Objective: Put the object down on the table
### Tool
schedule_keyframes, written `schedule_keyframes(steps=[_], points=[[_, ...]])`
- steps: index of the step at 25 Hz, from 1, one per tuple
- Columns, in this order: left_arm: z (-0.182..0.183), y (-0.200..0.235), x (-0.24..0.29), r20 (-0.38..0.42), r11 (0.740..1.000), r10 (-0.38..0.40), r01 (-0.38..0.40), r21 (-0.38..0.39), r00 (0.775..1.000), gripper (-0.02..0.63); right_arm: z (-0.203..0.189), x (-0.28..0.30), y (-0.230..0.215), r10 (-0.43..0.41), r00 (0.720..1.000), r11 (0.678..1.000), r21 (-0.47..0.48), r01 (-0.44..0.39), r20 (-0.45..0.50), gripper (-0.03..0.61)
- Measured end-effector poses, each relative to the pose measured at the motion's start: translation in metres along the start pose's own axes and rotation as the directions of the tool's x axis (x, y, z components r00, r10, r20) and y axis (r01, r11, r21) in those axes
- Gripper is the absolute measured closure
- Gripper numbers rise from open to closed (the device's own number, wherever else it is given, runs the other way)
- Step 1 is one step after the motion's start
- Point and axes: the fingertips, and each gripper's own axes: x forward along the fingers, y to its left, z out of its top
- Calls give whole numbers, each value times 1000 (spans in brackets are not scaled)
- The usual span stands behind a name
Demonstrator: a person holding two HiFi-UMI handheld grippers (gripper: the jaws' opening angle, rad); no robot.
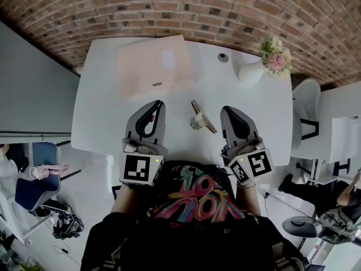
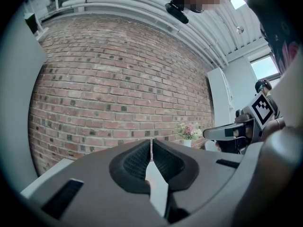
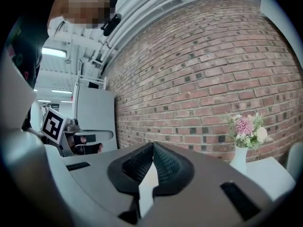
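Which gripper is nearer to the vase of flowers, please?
Right. The right gripper sits just below-left of the vase in the head view; the left gripper is farther left, beyond the small gold object.

**Black shirt, grey claws**

We're looking at a black shirt (image 1: pixel 194 233) splashed with pink, yellow and teal graffiti lettering. The left claw (image 1: pixel 159 104) and right claw (image 1: pixel 224 111) wear smooth grey shells, black ribbed pads (image 2: pixel 136 161) and black-and-white marker cubes (image 1: pixel 140 169).
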Motion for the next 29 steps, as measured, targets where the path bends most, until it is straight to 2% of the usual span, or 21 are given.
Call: schedule_keyframes(steps=[3,8,14,29], points=[[-2,1,0,-8,1000,-1,1,-1,1000,580,0,1,-1,-2,1000,1000,-1,2,-5,561],[-17,2,-2,-84,999,-29,31,22,996,580,-2,2,-5,-11,1000,1000,4,11,-12,561],[-16,5,0,-75,999,-33,34,23,997,580,-6,3,-5,-12,1000,1000,11,13,-20,561],[-9,-3,12,-71,994,-97,101,41,993,580,-9,-3,-4,-11,1000,1000,9,11,-23,561]])
